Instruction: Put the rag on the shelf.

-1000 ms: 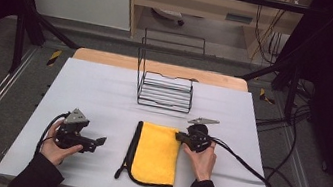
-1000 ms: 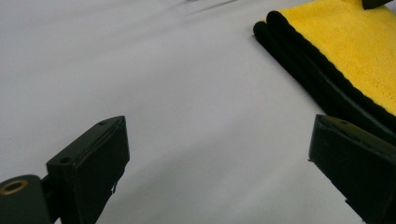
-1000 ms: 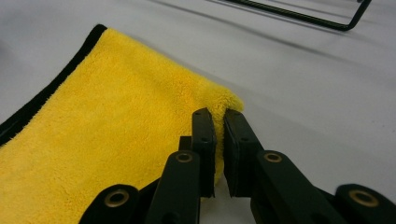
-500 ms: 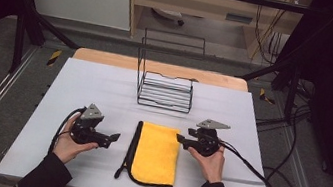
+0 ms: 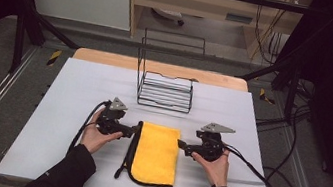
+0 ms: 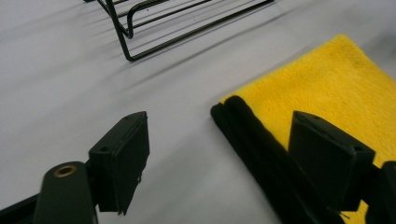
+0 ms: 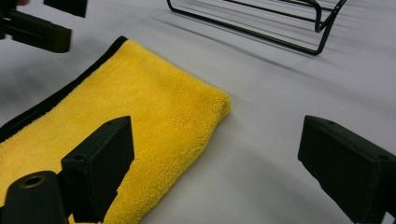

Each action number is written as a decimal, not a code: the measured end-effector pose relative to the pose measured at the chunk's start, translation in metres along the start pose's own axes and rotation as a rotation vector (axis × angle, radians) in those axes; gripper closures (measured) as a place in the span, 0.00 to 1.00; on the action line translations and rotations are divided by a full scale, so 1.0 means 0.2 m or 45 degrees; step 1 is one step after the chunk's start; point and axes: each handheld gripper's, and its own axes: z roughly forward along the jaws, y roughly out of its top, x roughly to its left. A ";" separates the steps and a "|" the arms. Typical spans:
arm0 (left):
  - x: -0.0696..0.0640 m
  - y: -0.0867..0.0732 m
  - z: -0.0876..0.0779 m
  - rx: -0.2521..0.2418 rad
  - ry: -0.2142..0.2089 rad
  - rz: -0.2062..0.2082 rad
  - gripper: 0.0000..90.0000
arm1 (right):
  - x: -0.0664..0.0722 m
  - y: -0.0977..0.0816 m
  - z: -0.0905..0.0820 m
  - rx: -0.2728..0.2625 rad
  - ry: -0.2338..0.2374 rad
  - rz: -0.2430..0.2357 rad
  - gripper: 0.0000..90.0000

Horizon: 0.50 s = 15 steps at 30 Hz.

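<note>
Two tongs flank a folded yellow cloth [image 5: 157, 153] lying flat near the front of the white desk [image 5: 69, 88], before a wire rack [image 5: 165, 91]. The left tongs [image 5: 137, 130] have just been narrowing, the right tongs [image 5: 179, 145] widening; both gape, gripping nothing, at the cloth's edges.

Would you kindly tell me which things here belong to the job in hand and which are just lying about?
In the job:
- yellow cloth, folded flat on the table
- left gripper, jaws open at the cloth's left edge
- right gripper, jaws open at its right edge

Lying about:
- wire rack, behind the cloth, untouched
- white table
</note>
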 end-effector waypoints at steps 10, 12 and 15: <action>0.00 0.02 0.13 0.050 -0.015 -0.061 0.48 | 0.00 -0.01 0.01 0.015 -0.008 0.002 0.09; 0.00 0.02 0.15 0.056 -0.029 -0.068 0.51 | 0.00 -0.01 0.01 0.018 -0.001 0.007 0.09; -0.01 0.02 0.16 0.067 -0.049 -0.079 0.57 | 0.00 -0.01 0.02 0.018 0.001 0.016 0.09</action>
